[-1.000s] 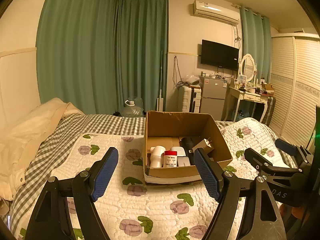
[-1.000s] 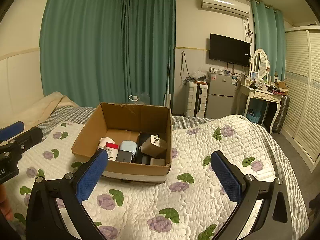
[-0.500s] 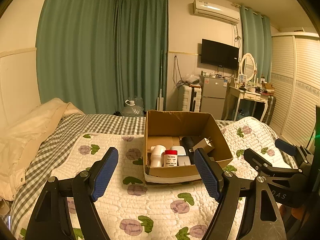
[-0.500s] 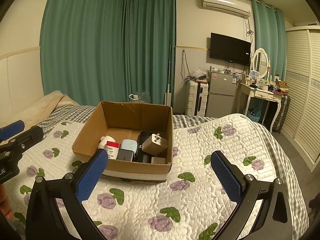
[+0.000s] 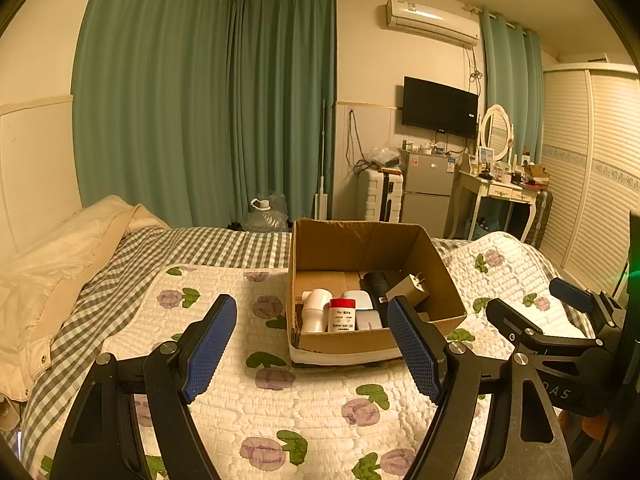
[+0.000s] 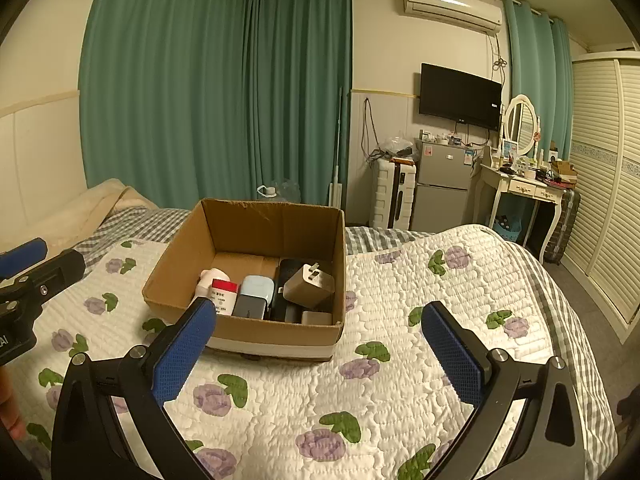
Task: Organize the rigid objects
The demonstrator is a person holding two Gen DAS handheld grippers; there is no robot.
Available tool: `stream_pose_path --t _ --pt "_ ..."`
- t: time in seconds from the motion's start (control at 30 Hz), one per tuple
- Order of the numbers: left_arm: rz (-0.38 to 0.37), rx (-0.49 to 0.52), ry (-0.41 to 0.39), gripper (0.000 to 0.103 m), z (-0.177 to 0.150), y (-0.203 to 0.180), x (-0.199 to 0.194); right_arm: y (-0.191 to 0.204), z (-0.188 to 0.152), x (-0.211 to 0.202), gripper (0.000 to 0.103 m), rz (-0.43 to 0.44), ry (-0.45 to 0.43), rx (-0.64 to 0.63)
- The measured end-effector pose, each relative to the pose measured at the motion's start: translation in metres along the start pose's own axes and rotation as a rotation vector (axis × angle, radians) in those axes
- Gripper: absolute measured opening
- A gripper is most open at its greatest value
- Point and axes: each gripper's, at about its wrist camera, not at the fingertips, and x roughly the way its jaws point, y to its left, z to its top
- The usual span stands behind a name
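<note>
Teal curtains [image 6: 224,92] cover the far wall and corner of a warmly lit bedroom. An air conditioner [image 6: 452,8] hangs high on the cream wall above a dark television [image 6: 460,96]. Below stand a small grey fridge [image 6: 442,186], a white suitcase [image 6: 394,194] and a white dressing table [image 6: 524,188] with an oval mirror [image 6: 520,126]. Slatted wardrobe doors [image 6: 604,184] line the right side. A floral quilt [image 6: 400,340] covers the bed.

Flowered quilt [image 6: 400,320], green curtains [image 5: 200,120] (drawn), perhaps a fridge [image 6: 442,188]
</note>
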Motion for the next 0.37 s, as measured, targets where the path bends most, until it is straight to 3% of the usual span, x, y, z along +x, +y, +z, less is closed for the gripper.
stream_pose_path --t 0.37 --pt "0.004 0.004 0.006 0.081 -0.0008 0.0011 0.0017 -0.0001 0.0002 0.0026 0.103 -0.003 0.009 0.004"
